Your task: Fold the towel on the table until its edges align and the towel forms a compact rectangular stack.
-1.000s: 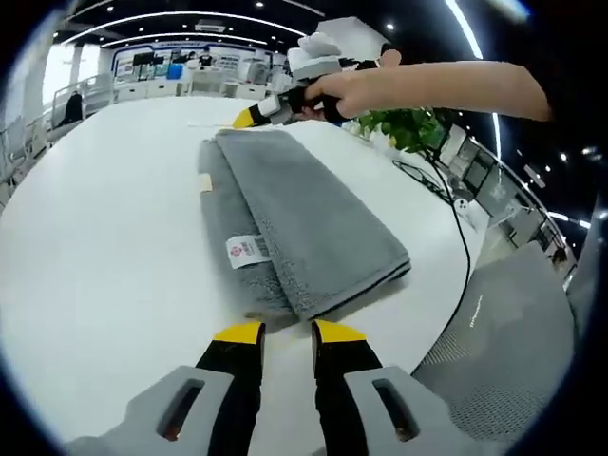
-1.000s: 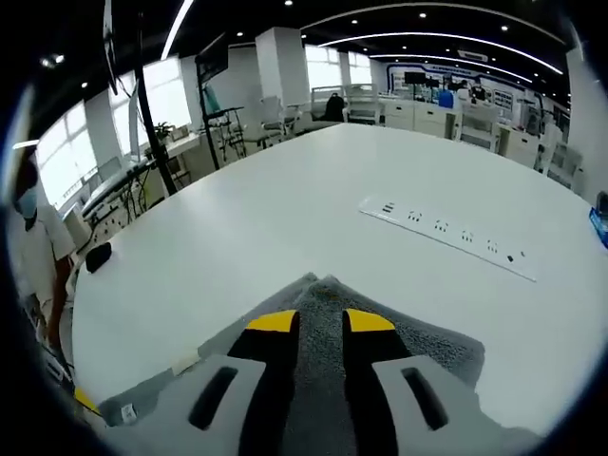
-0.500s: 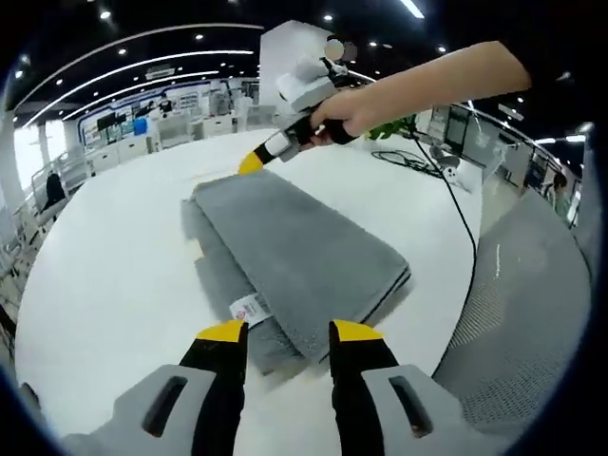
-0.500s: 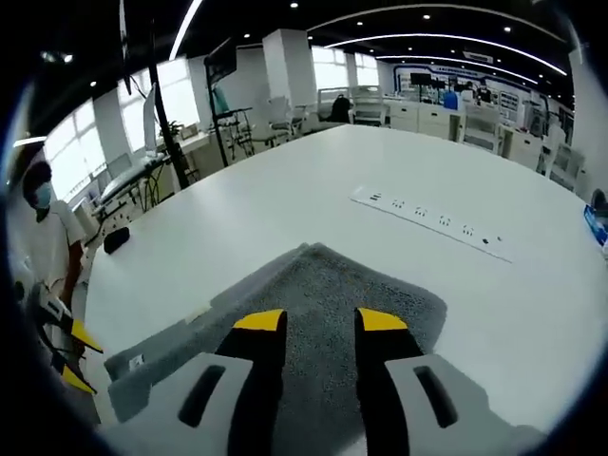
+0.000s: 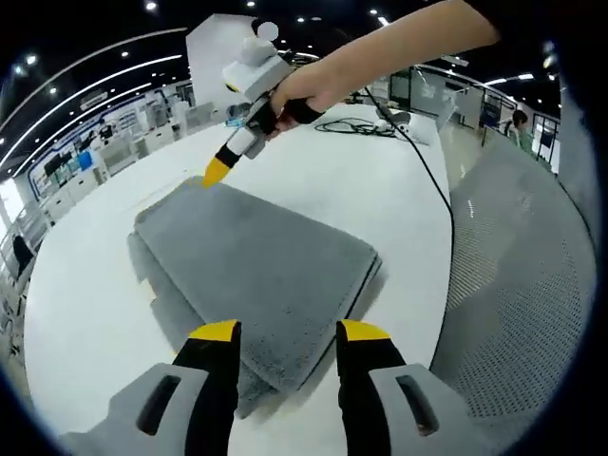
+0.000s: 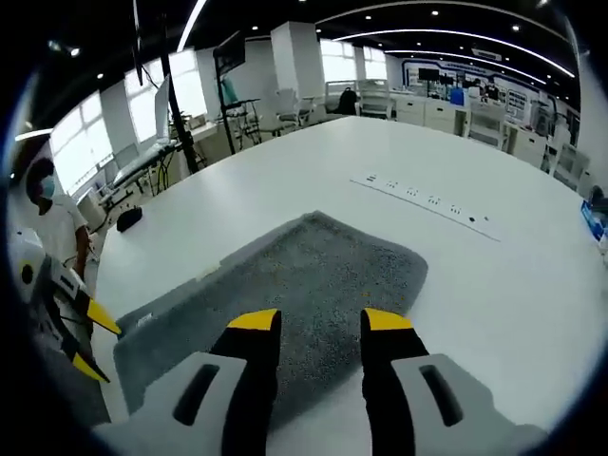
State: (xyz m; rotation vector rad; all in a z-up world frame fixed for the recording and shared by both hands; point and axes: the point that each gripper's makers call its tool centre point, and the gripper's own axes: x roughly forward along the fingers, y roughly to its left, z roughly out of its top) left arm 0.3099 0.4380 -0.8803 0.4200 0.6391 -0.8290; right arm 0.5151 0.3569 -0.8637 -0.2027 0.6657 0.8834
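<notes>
Behind the white bench (image 5: pixel 85 313) we see a wide office hall with ceiling lights and rows of desks. On the bench lies the grey towel (image 5: pixel 261 271), already folded into a thick rectangle of several layers, with a lower layer that sticks out along one long side. In the left gripper view the left gripper (image 5: pixel 283 331) hovers over the near short end of the towel, its fingers apart with nothing between them. The right gripper (image 5: pixel 217 171), held by a hand (image 5: pixel 290 90), hangs just above the far corner; in the right gripper view its fingers (image 6: pixel 254 321) also stand apart and empty over the cloth. A white power strip (image 6: pixel 427 201) lies on the bench well apart from the towel.

We judge that the fold is nearly done and the step now is to check and align the edges. To do it well, we should push the protruding lower layer in until it is flush, pressing lightly from above so that the stack does not slide or open.

Compared with one second ago, both grippers have risen and drawn back from the towel, so more of it shows in both views. The fingers of both are wider apart than before. The towel itself seems to lie as it did.
</notes>
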